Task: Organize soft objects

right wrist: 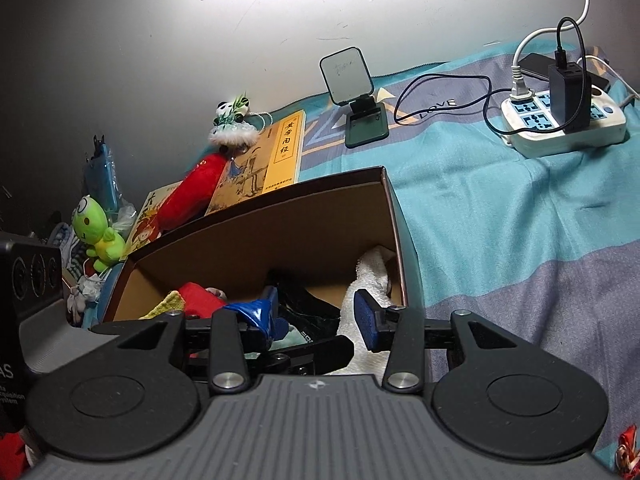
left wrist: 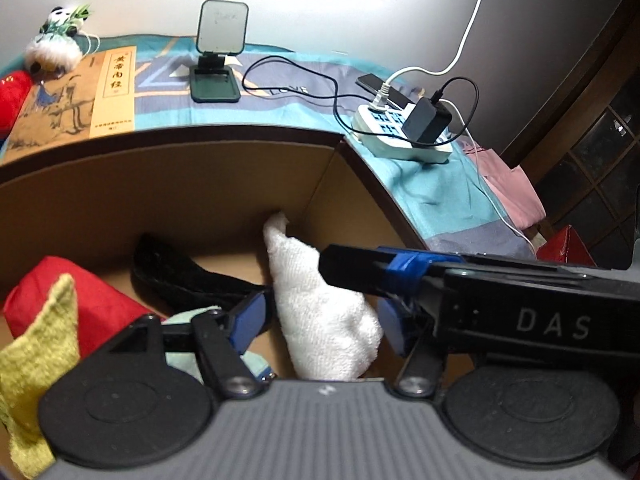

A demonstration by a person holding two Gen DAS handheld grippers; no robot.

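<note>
So the biggest thing here is the teal and grey blanket (right wrist: 500, 220) covering the bed, and sitting on it is an open cardboard box (left wrist: 180, 184) that both claws are pointing down into. Behind the box a yellow book (left wrist: 80, 100) lies flat, with a white power strip (right wrist: 560, 120) well off to the right and a dark green phone stand (left wrist: 218, 52) standing between them near the wall. Inside the box, the white towel (left wrist: 320, 312) stands kinda upright in the far right corner, its tip leaning on the box wall. The left gripper (left wrist: 320, 316) has its blue pads spread wide with one on each side of the towel's fat lower end, pinching it. The right gripper (right wrist: 316, 316) comes in from the right, and in the left view one of its fingers crosses in front of the towel; there's a gap between its pads, but whether they're clamping a fold of towel is honestly hard to tell from these angles. To the left of the towel lies a black item (left wrist: 180, 276), then a red cloth (left wrist: 92, 304) with a yellow cloth (left wrist: 36, 360) leaning against it. Outside the box, a green frog plush (right wrist: 96, 232) sits at its left end, and a little panda (left wrist: 60, 36) is up by the wall beside the book.
</note>
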